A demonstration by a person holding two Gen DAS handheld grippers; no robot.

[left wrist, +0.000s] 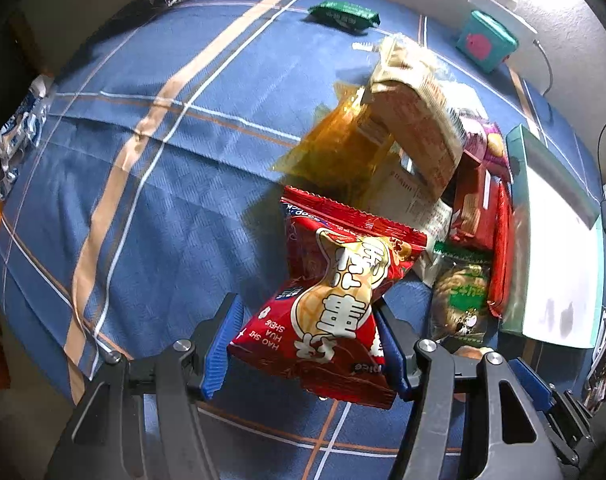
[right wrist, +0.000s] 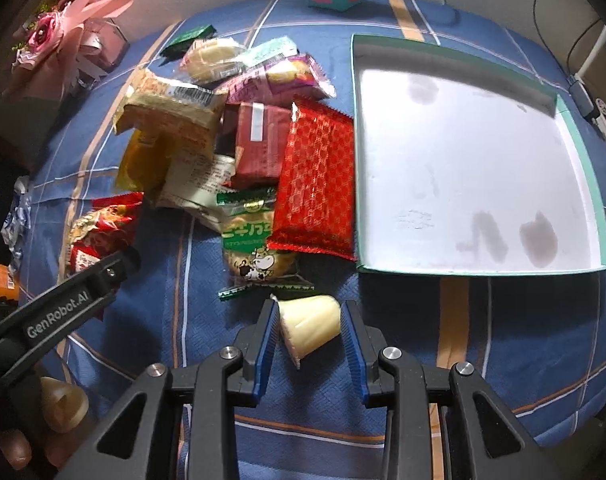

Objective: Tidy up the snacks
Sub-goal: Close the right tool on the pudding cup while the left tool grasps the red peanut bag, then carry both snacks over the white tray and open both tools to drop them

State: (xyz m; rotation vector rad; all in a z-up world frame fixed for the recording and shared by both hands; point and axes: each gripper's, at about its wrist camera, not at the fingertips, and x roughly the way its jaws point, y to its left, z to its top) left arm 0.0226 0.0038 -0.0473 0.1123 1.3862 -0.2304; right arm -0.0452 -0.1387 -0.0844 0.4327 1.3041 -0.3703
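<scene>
Blue-padded fingers [left wrist: 223, 344] of the left gripper [left wrist: 309, 344] clamp a red peanut packet [left wrist: 335, 300] from both sides, holding it above the blue plaid cloth [left wrist: 163, 200]; beyond it a heap of snacks leans against the green-walled tray [left wrist: 555, 240], with an orange jelly pouch [left wrist: 339, 152] and a tan wafer pack [left wrist: 415, 120] on top; a dark green packet [left wrist: 343, 14] lies apart near the far edge, and a teal box [left wrist: 485, 38] stands by the wall. From the right wrist, the right gripper [right wrist: 309, 336] is clenched on a pale jelly cup [right wrist: 309, 322] lying on its side between the pads, just short of the tray's [right wrist: 579, 152] near corner; a red foil packet [right wrist: 315, 184] touches the tray's left wall, and a green cow-print packet [right wrist: 255, 240] sits beside it; the other gripper shows at lower left, gripping the peanut packet [right wrist: 103, 232].
</scene>
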